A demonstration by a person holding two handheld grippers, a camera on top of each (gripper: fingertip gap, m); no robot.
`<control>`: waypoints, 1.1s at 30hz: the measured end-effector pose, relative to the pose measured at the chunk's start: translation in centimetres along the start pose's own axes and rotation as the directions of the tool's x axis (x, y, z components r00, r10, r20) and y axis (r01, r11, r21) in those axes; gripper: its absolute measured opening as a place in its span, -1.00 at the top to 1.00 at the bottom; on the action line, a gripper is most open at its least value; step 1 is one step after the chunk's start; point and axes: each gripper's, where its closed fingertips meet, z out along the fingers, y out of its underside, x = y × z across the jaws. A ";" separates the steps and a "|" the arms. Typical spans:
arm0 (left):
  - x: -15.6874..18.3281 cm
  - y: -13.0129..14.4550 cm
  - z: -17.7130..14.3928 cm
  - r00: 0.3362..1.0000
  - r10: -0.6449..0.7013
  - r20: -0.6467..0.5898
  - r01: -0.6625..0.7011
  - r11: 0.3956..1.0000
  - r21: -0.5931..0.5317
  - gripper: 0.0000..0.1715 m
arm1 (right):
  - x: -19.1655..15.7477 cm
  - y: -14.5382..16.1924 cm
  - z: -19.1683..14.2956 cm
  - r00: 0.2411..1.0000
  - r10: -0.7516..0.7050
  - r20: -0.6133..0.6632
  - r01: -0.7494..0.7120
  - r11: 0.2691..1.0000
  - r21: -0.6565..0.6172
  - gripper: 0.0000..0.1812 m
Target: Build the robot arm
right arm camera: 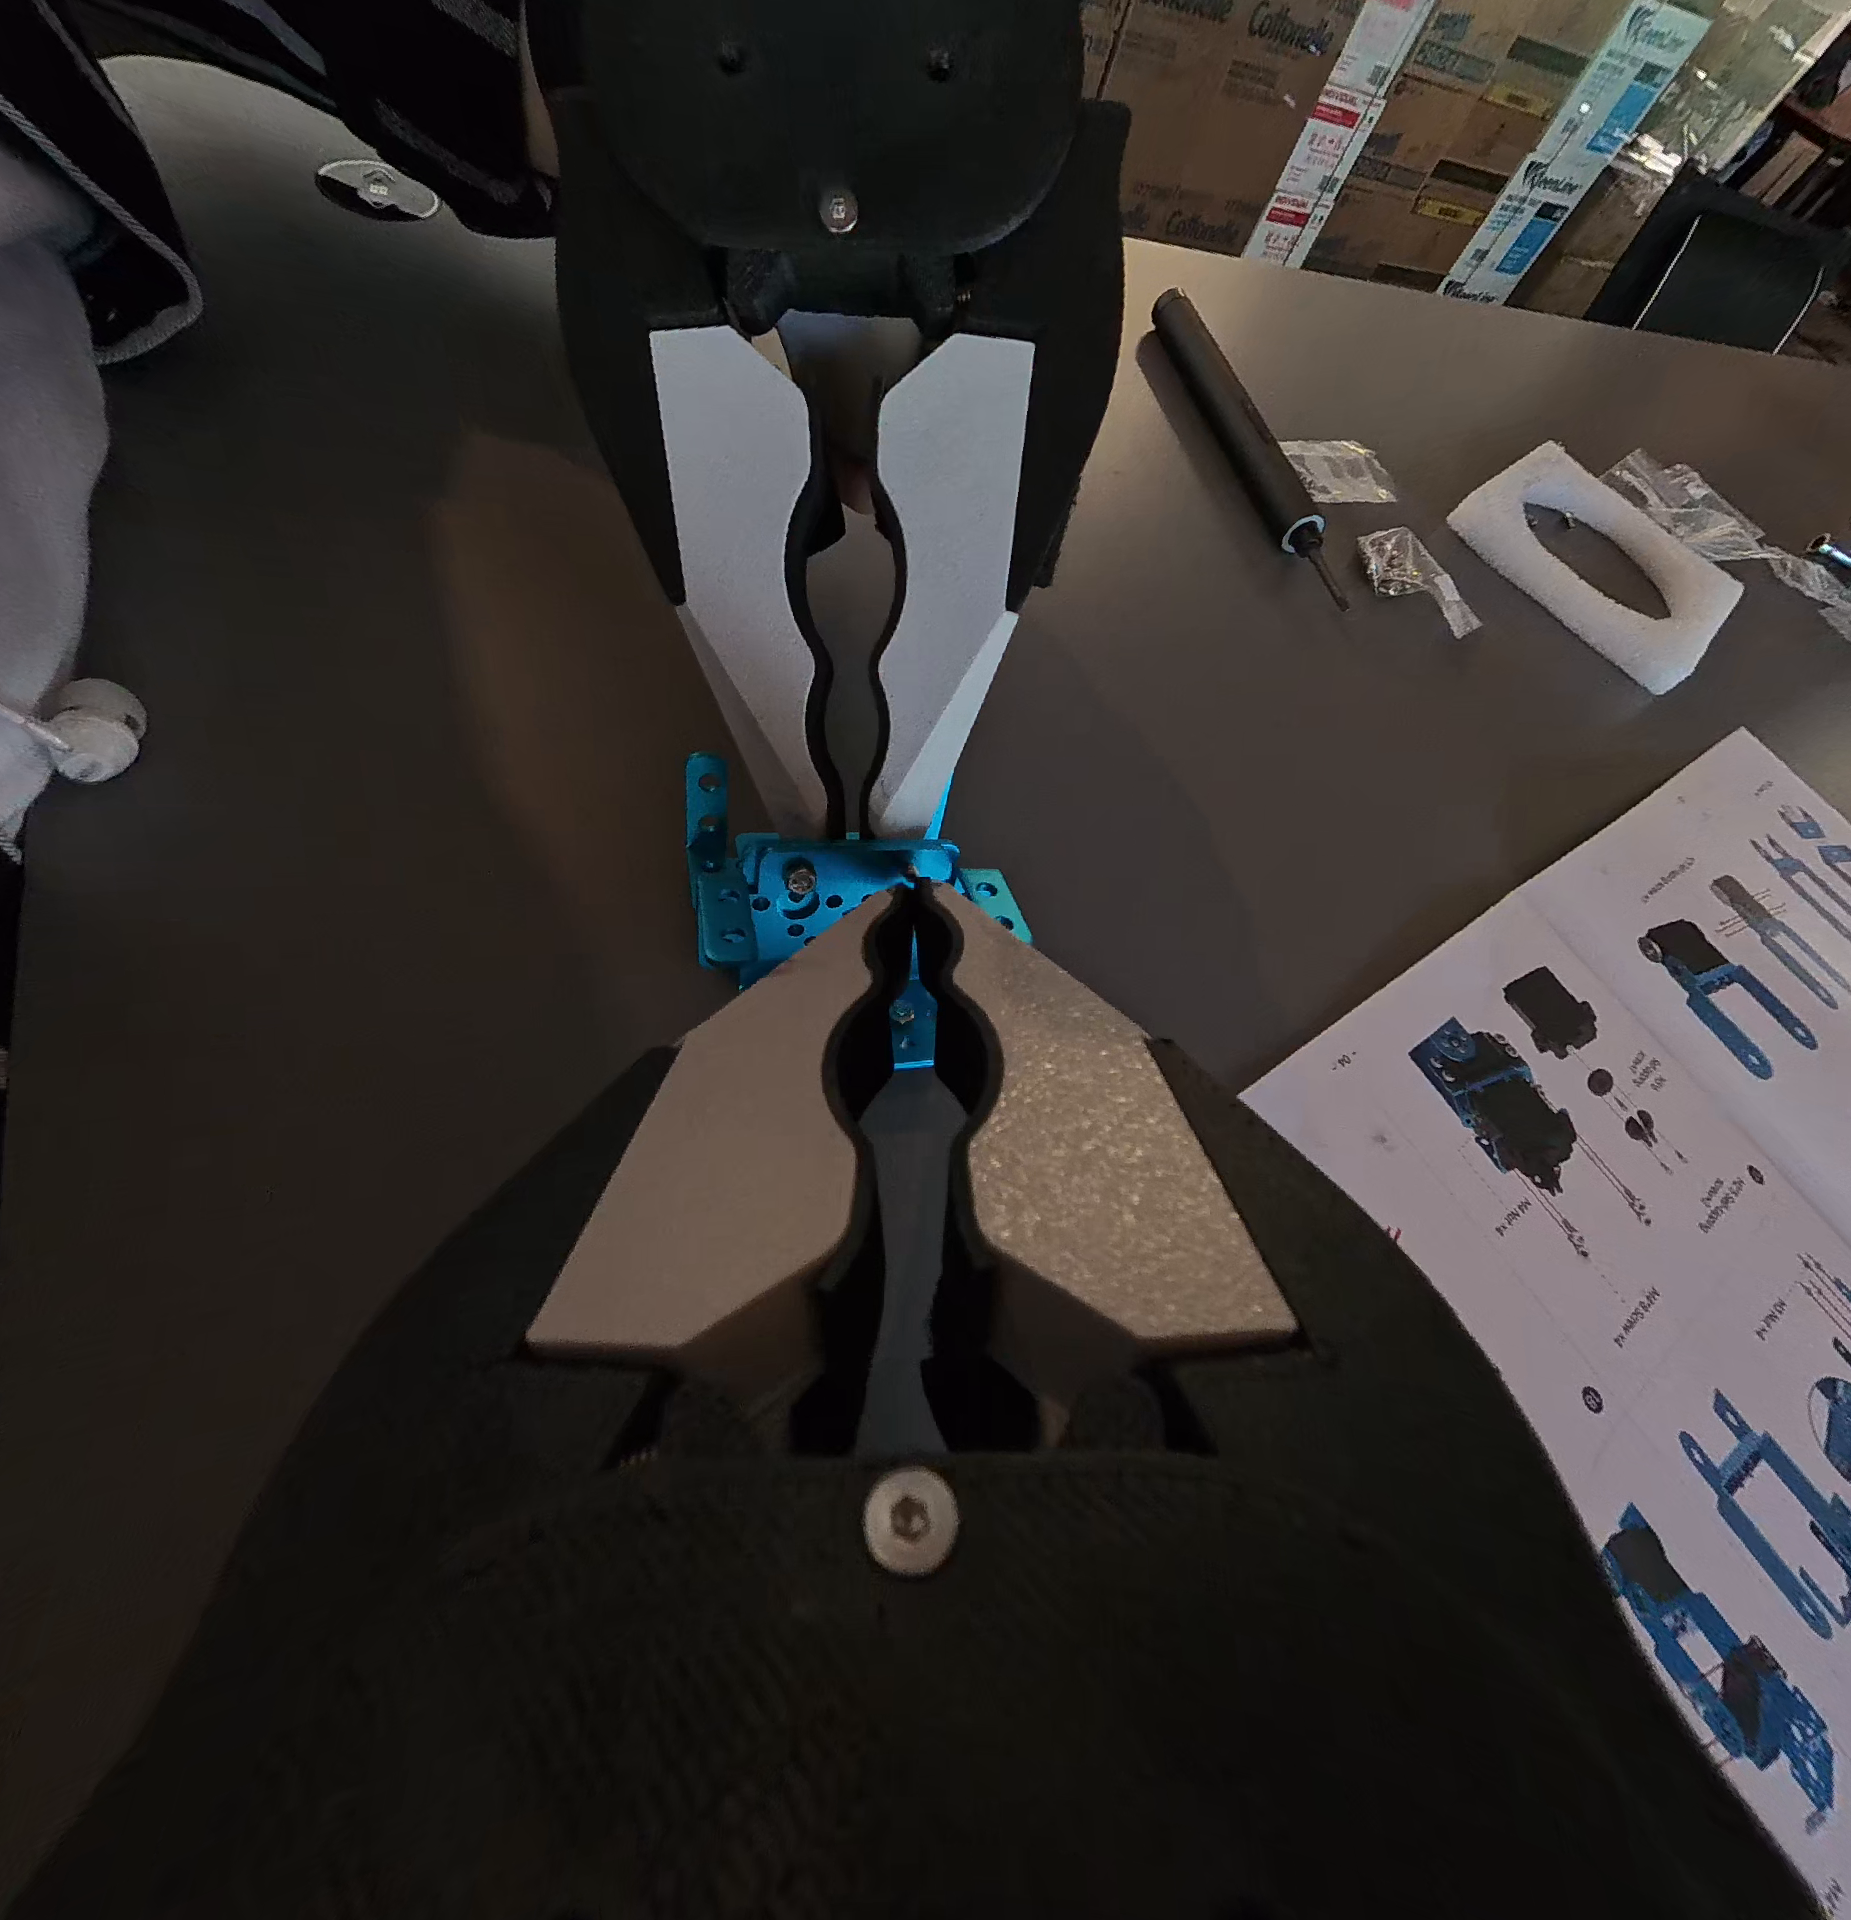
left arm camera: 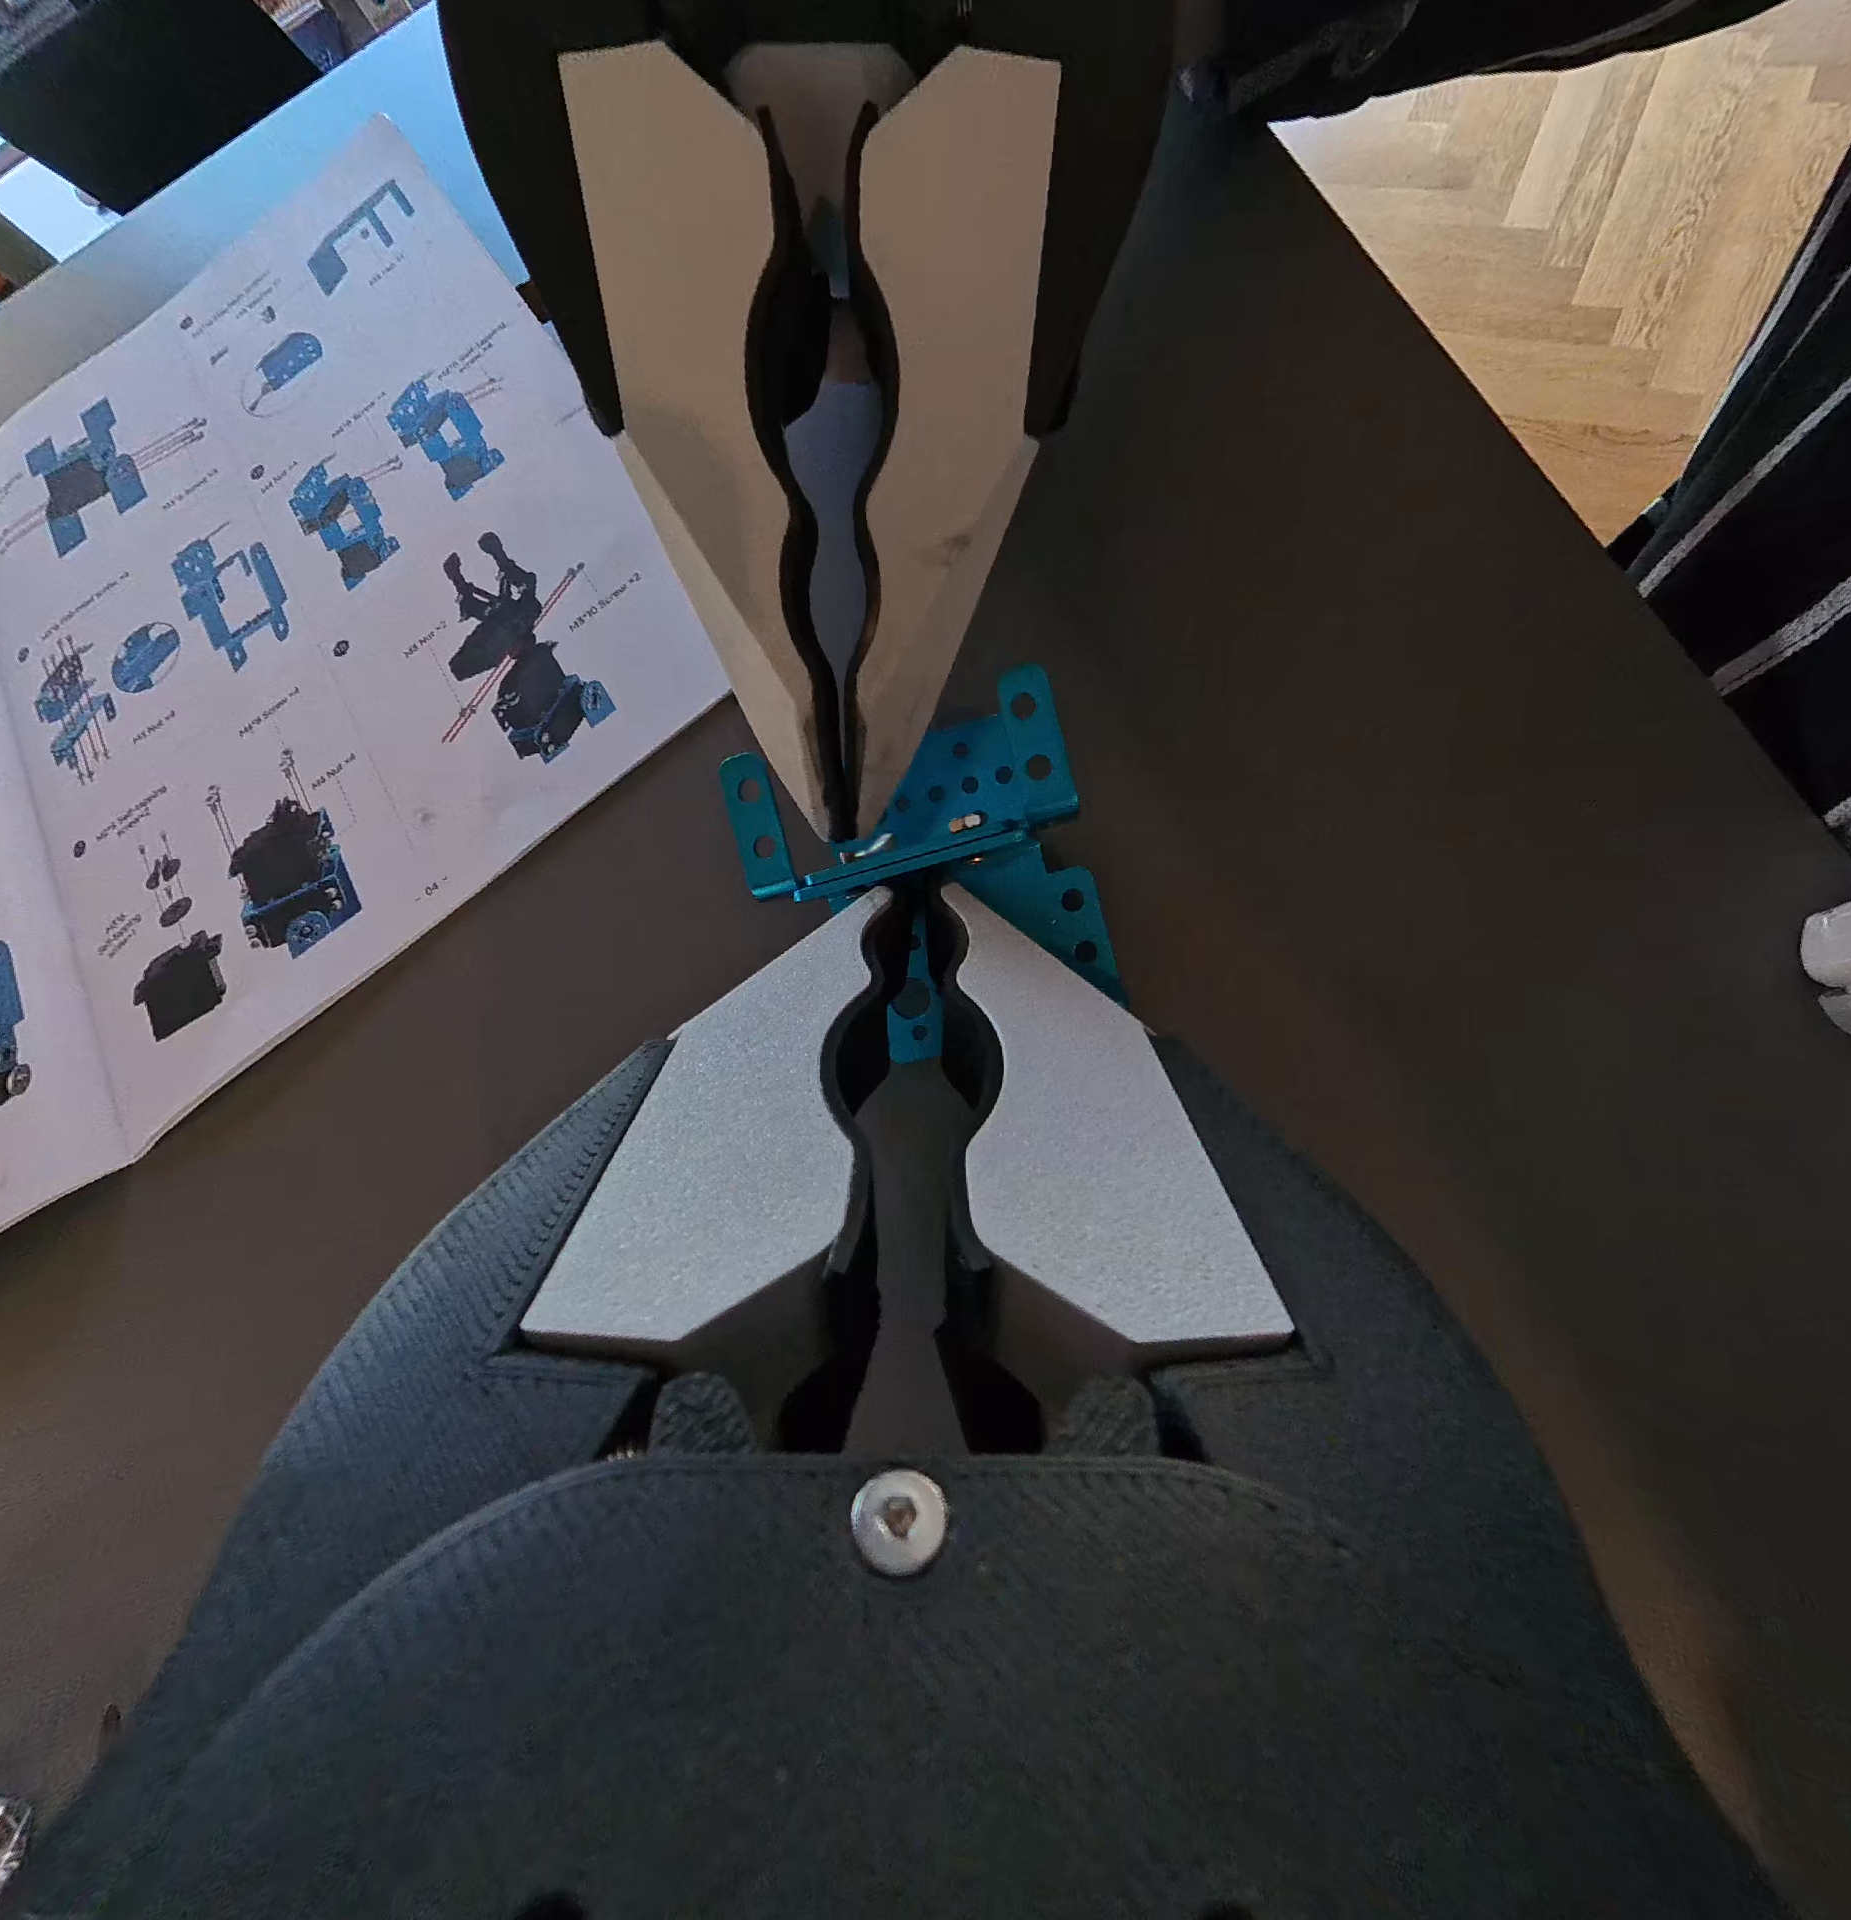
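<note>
A blue perforated metal bracket assembly (left arm camera: 988,795) is held between both grippers just above the dark table (left arm camera: 1368,1039). My left gripper (left arm camera: 916,896) is shut on one of its blue strips, which shows between the fingers. My right gripper (left arm camera: 841,821) comes in from the opposite side, tip to tip with the left. In the right wrist view my right gripper (right arm camera: 913,894) is shut on another blue strip of the assembly (right arm camera: 775,914), and the left gripper (right arm camera: 859,823) meets it from the far side. A small screw head shows on the bracket.
An open instruction booklet (left arm camera: 277,644) lies on the table and also shows in the right wrist view (right arm camera: 1627,1195). A black screwdriver (right arm camera: 1227,416), a white foam piece (right arm camera: 1669,623) and small bags of screws (right arm camera: 1404,561) lie beyond. A gloved hand (left arm camera: 1848,961) is at the table edge. Left and right tips are no more than a few centimetres apart.
</note>
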 end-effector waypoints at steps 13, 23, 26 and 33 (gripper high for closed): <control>0.1 -0.1 0.0 1.000 -0.004 -0.004 0.004 1.000 0.008 0.99 | -0.8 1.9 -1.9 0.983 0.125 0.136 -0.109 0.987 -0.120 0.92; 0.5 -0.4 0.1 1.000 -0.012 -0.010 0.012 1.000 0.018 0.98 | -3.1 1.6 -1.2 0.961 0.106 0.255 -0.077 0.990 -0.119 0.86; 0.5 -0.4 0.1 1.000 -0.010 -0.012 0.010 1.000 0.012 0.97 | -3.5 1.8 -0.8 0.959 0.112 0.259 -0.076 0.987 -0.144 0.86; 0.5 -0.4 0.1 1.000 -0.003 -0.015 0.003 1.000 0.009 0.97 | -3.7 2.3 -0.4 0.963 0.085 0.256 -0.040 0.984 -0.176 0.90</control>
